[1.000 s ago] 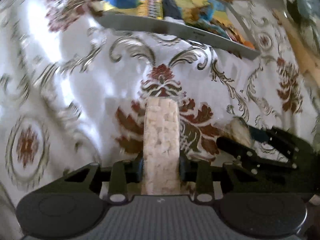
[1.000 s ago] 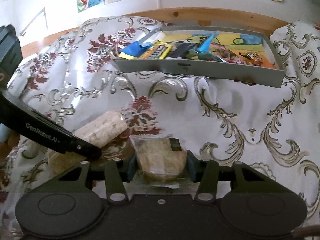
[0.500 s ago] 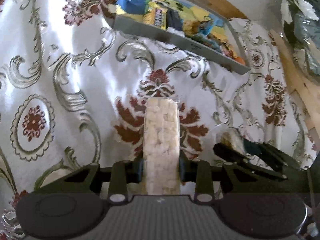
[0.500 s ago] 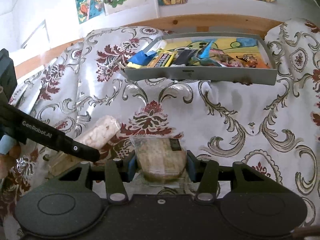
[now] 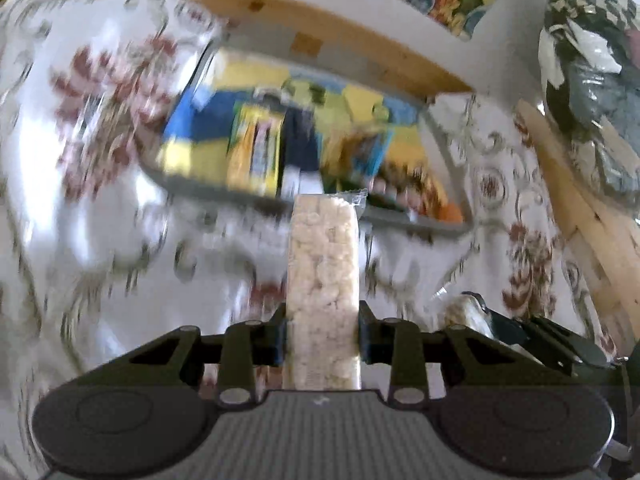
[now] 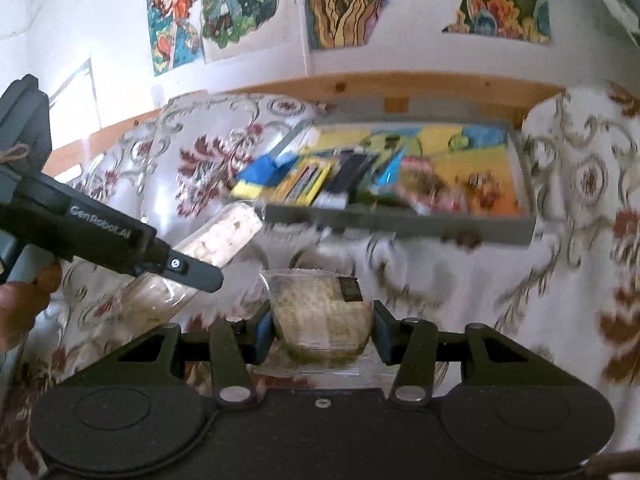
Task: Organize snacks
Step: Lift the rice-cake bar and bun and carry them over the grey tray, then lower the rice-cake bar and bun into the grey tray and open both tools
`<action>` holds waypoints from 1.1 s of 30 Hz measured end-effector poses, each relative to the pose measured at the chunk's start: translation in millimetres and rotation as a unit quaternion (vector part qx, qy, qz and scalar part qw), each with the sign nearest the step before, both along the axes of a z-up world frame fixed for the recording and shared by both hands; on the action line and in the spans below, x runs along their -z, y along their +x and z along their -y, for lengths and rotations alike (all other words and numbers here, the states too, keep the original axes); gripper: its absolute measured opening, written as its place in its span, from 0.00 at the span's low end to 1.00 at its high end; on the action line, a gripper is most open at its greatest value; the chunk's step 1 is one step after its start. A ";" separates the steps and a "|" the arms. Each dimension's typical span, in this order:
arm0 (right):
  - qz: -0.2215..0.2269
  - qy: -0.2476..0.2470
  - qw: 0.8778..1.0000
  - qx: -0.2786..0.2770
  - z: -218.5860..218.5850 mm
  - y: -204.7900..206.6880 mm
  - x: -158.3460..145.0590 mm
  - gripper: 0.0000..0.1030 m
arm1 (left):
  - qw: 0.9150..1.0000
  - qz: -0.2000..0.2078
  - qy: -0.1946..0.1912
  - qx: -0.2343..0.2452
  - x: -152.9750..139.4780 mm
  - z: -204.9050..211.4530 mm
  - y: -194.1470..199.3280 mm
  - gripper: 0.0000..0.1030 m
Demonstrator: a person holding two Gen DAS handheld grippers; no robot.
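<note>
My left gripper [image 5: 322,340] is shut on a long pale puffed-rice bar [image 5: 322,276] in clear wrap, held off the cloth and pointing at the grey tray [image 5: 224,190]. My right gripper [image 6: 322,334] is shut on a wrapped brownish snack [image 6: 320,316] with a small dark label. From the right wrist view the left gripper [image 6: 192,272] and its rice bar [image 6: 224,236] show at the left, lifted above the cloth. The grey tray [image 6: 400,226] ahead holds several colourful snack packets on a yellow and blue picture base. The right gripper's dark fingers [image 5: 532,336] show low right in the left wrist view.
A white cloth with maroon and gold flowers [image 6: 440,276] covers the surface. A wooden rail [image 6: 400,88] runs behind the tray, below a white wall with colourful posters [image 6: 344,0]. A hand [image 6: 20,300] grips the left tool. A bundle in plastic [image 5: 592,92] lies at the right.
Both grippers have risen off the cloth with their snacks still held and tilted up toward the tray, which now sits nearer the middle of both views. The wall and posters have come into view.
</note>
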State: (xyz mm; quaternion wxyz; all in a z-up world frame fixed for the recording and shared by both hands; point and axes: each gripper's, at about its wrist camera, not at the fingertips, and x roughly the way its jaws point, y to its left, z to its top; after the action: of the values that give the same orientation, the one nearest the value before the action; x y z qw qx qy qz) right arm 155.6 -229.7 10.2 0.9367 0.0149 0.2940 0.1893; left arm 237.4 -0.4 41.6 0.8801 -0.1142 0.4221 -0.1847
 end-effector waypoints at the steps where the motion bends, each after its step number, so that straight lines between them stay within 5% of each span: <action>1: 0.004 -0.001 1.000 0.000 1.9 6.4 -4.1 0.49 | 1.000 0.010 0.004 0.001 -4.7 2.4 7.3 0.34; 9: 0.029 -0.017 0.999 0.013 14.5 71.6 -34.4 0.49 | 0.998 0.060 0.027 -0.008 -31.5 28.6 74.2 0.34; 21: 0.034 -0.065 0.992 0.100 32.1 170.0 -38.3 0.49 | 0.997 0.034 0.061 -0.042 -8.1 59.8 146.3 0.34; 33: 0.016 -0.062 0.989 0.136 49.4 187.8 -11.6 0.49 | 0.995 0.029 0.087 -0.035 1.4 79.2 159.8 0.34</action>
State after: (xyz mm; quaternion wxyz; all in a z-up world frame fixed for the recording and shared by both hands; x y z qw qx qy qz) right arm 343.4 -279.1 21.7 0.9573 -0.0062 0.2859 0.0419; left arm 397.2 -79.6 40.1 0.9046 -0.0463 0.4065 -0.1198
